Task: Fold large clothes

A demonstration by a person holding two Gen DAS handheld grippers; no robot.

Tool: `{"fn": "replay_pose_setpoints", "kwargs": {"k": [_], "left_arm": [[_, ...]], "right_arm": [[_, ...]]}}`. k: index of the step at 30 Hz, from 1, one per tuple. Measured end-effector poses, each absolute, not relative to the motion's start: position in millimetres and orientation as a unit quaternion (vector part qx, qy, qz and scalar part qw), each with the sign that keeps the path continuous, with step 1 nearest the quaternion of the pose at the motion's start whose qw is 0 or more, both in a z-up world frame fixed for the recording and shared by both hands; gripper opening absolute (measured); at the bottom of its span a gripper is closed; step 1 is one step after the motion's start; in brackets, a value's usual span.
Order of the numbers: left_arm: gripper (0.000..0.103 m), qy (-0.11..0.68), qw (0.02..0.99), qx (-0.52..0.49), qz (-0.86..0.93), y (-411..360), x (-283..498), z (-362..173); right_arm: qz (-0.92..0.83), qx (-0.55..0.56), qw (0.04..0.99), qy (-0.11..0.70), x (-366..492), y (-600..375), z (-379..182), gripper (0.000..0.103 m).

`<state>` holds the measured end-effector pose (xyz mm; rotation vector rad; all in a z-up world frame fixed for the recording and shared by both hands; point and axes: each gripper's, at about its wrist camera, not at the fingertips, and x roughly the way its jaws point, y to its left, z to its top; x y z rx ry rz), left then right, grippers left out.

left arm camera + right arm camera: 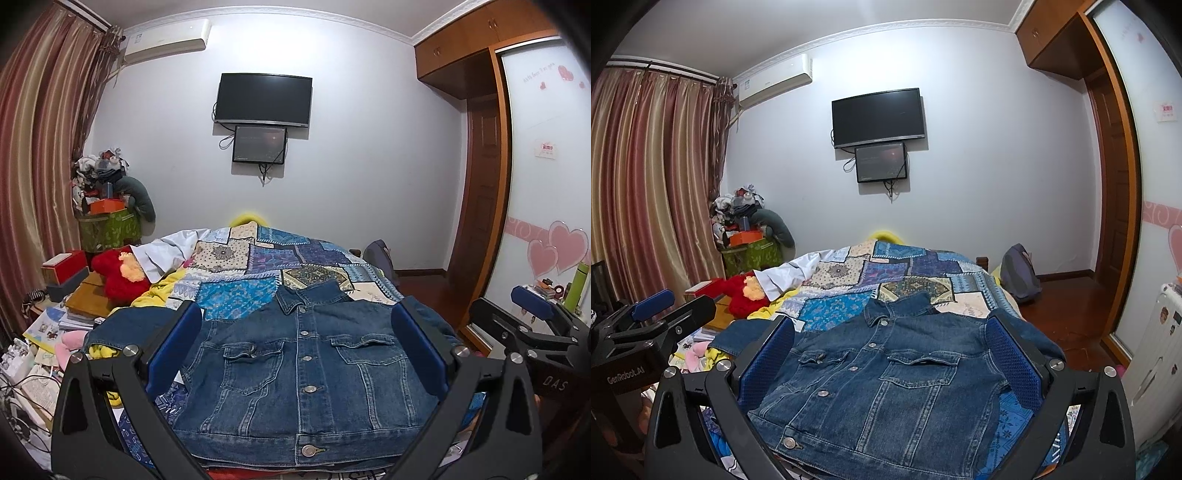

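Bedroom, patchwork quilt [258, 266] on bed; denim jacket [306, 373] lies flat beyond both spread, empty grippers: left gripper [295, 354], right gripper [890, 362]

Even indoor light — fisheye-warped edges

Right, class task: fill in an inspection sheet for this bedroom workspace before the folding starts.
Surface: patchwork bedspread covering the bed.
Job's things: denim jacket lying flat, front up, buttoned, collar away from the cameras.
Clutter: red plush toy, books and boxes left of the bed; backpack on the floor.
Grippers: left gripper and right gripper both open, holding nothing.
Cables: leads dangling under the wall TV.
Surroundings: curtains, air conditioner, wardrobe.
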<state>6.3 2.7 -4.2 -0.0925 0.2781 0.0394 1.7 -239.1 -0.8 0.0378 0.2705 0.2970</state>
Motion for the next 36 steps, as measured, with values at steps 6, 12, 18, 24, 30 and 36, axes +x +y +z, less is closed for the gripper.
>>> {"fn": "replay_pose_setpoints", "kwargs": {"k": [6,12,18,24,30,36], "left_arm": [[0.103,0.138,0.989,-0.046,0.019,4,6,-5],[0.103,0.139,0.989,-0.047,0.02,4,6,-5],[0.103,0.139,0.989,-0.045,0.02,4,6,-5],[0.103,0.138,0.989,-0.045,0.017,5,5,-3],[0.103,0.137,0.99,-0.041,0.017,4,5,-2],[0.103,0.139,0.989,-0.039,0.017,0,6,-2]], "right_arm": [[0.147,0.017,0.98,0.136,3,-240,-4,0.103],[0.147,0.017,0.98,0.135,2,-241,-3,0.103],[0.147,0.018,0.98,0.137,4,-242,-2,0.103],[0.146,0.02,0.98,0.137,12,-243,-5,0.103],[0.146,0.02,0.98,0.137,12,-243,-4,0.103],[0.146,0.02,0.98,0.137,13,-243,-5,0.103]]}}
